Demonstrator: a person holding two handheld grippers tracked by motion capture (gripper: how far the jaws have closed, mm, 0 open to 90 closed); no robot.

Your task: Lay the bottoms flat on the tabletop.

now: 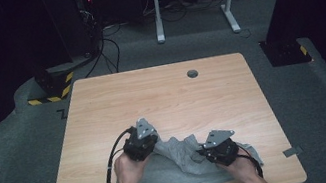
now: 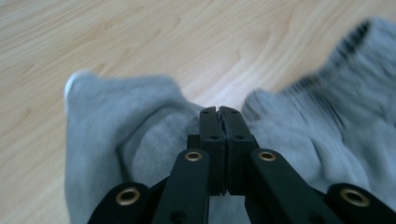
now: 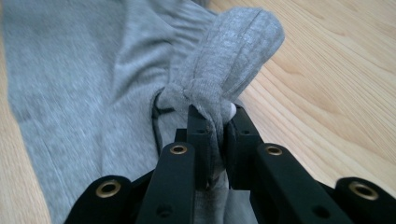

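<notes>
Early stage: crumpled grey knit garment (image 1: 179, 167) lies bunched at the near edge of the light wooden table (image 1: 162, 96), nothing flattened or folded yet; right gripper (image 3: 215, 116) clamps a fabric fold, left gripper (image 2: 219, 114) jaws together at the cloth, any pinch unclear.

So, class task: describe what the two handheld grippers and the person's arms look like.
Both the left gripper and the right gripper have chunky black bodies, each topped by a grey three-cornered plate. A black cable trails from the left one. In the gripper views, the flat black fingers hang on black link arms with brass-coloured rivets. The person's forearms are bare, with no sleeves visible.
</notes>
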